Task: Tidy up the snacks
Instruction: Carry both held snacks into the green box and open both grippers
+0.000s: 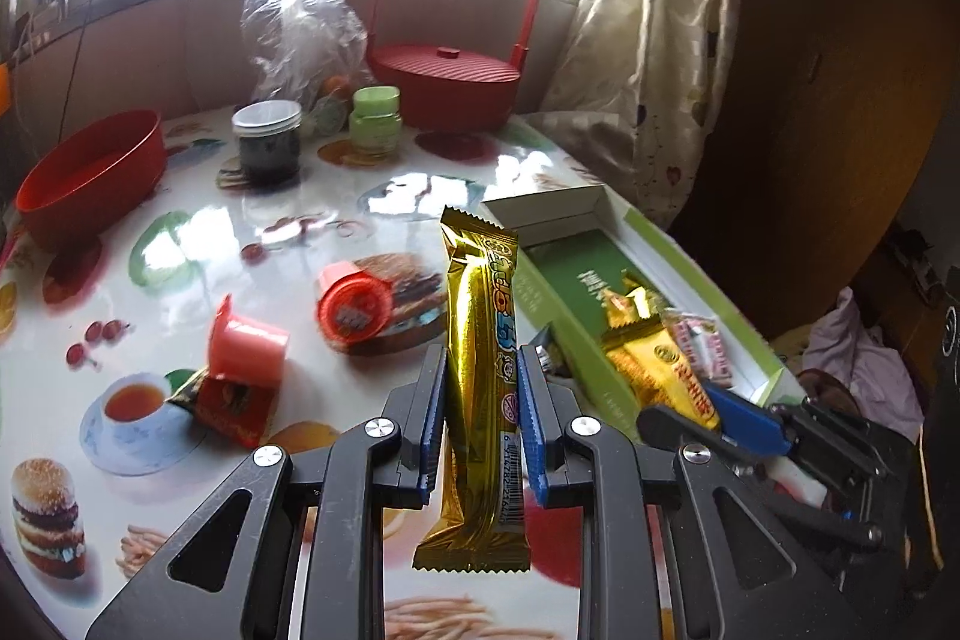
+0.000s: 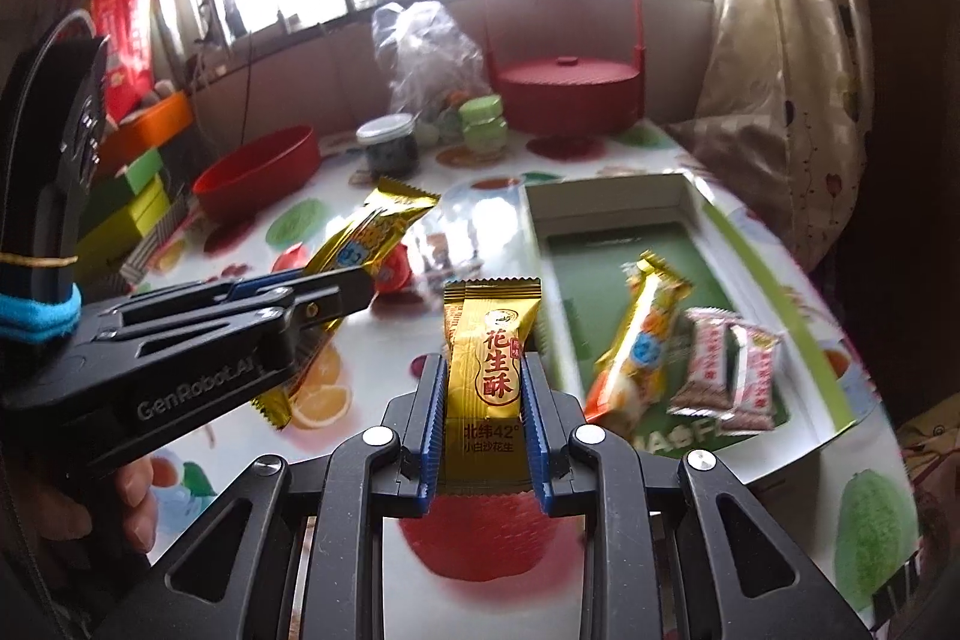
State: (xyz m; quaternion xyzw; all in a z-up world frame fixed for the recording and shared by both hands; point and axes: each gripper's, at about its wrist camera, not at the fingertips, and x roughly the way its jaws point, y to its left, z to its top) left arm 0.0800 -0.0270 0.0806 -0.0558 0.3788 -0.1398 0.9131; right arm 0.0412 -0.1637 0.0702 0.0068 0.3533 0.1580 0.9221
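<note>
2 snacks are clamped, a long bar (image 1: 480,376) in your left gripper (image 1: 483,424) and a peanut bar (image 2: 489,370) in your right gripper (image 2: 485,424), so carry both right into the box (image 2: 708,214).

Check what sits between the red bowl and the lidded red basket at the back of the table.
In the left wrist view, a dark jar with a metal lid and stacked green tubs stand between the red bowl and the red basket.
</note>
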